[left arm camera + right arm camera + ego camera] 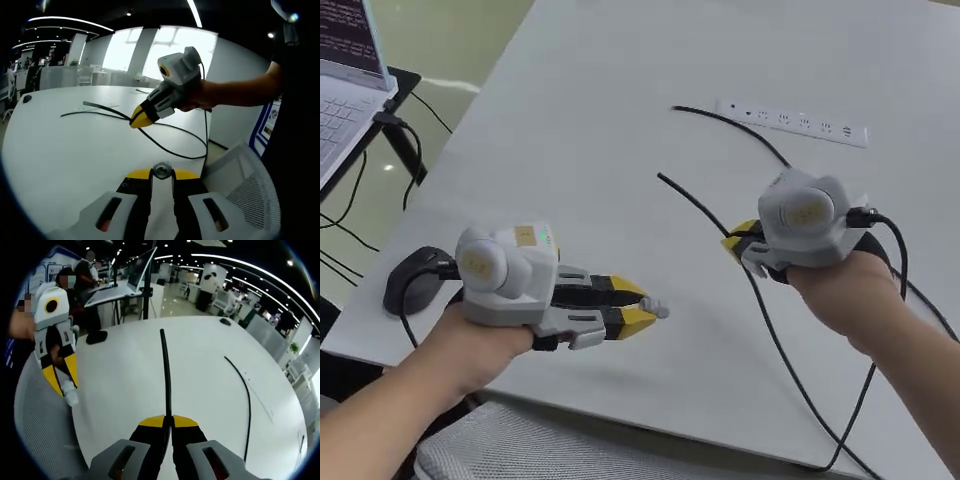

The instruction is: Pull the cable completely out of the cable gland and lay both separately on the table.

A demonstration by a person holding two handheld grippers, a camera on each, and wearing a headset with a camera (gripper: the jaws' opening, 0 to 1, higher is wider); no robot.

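Open office: white table (pixel 620 100), bright windows (pixel 165 50) (ceiling strip lights (pixel 194 14) overhead), mesh chair (pixel 250 185).

You have two grippers in hand: the left gripper (pixel 642 300) at lower left of the head view and the right gripper (pixel 732 243) at mid right. There is one cable gland (pixel 658 310), at the left gripper's tips. You have one table (pixel 590 110) with two black leads on it: the cable (pixel 695 202) through the right gripper's jaws and a second cable (pixel 730 123) above it. Count one power strip (pixel 790 120) at upper right, one laptop (pixel 345 90) at upper left and one mouse (pixel 412 280) at the left edge.
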